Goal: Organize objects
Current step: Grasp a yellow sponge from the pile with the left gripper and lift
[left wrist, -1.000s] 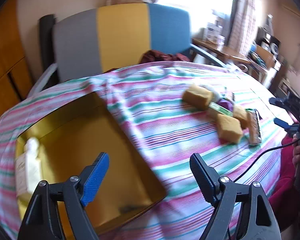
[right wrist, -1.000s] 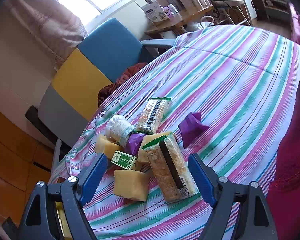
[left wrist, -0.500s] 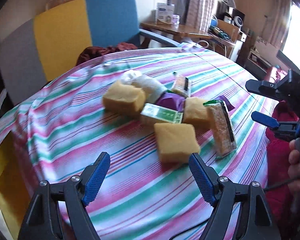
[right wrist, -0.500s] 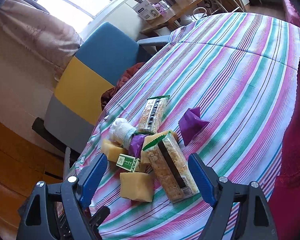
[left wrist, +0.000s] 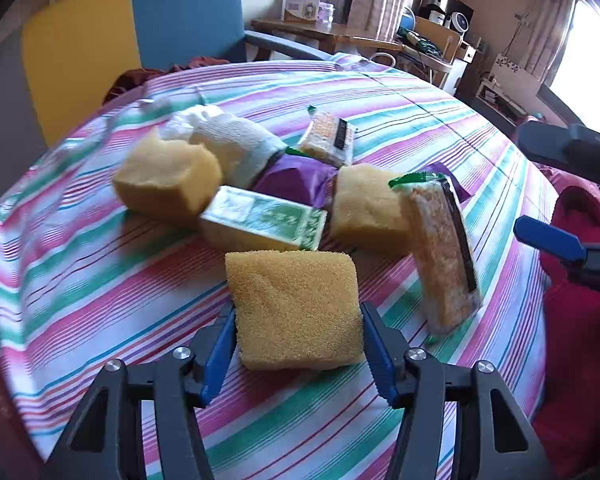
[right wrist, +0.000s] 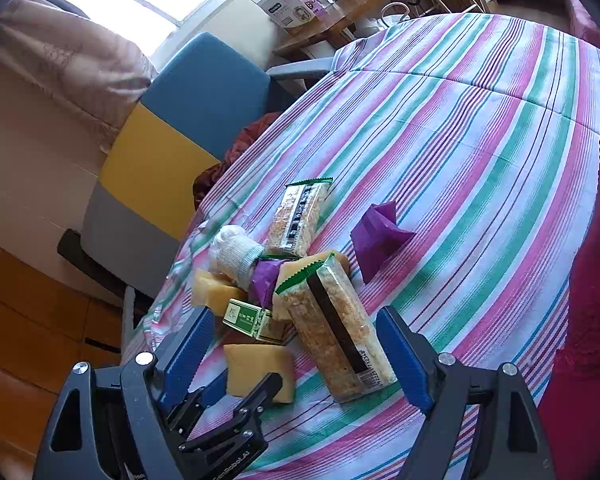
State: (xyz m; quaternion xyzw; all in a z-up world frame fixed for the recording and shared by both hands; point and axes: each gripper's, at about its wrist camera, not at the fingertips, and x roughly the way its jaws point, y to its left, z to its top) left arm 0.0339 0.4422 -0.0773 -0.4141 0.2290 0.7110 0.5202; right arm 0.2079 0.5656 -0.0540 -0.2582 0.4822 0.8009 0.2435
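Observation:
A pile of objects lies on the striped tablecloth (left wrist: 80,288). My left gripper (left wrist: 296,350) has its blue pads against both sides of the nearest yellow sponge (left wrist: 294,308), which rests on the cloth; it also shows in the right wrist view (right wrist: 256,368). Behind it lie a green-and-white box (left wrist: 264,224), two more sponges (left wrist: 168,178) (left wrist: 364,208), a white rolled sock (left wrist: 236,148), a purple packet (left wrist: 292,180) and two snack bars (left wrist: 444,248) (left wrist: 328,136). My right gripper (right wrist: 296,354) is open and empty, hovering by the near snack bar (right wrist: 336,328).
A separate purple packet (right wrist: 376,236) lies to the right on the cloth. A grey, yellow and blue chair (right wrist: 172,140) stands behind the table with a red cloth on it. A desk with boxes (left wrist: 320,28) is further back.
My left gripper swung right from the yellow box to the pile, moved in and closed around the nearest sponge. The right gripper stayed open with little movement.

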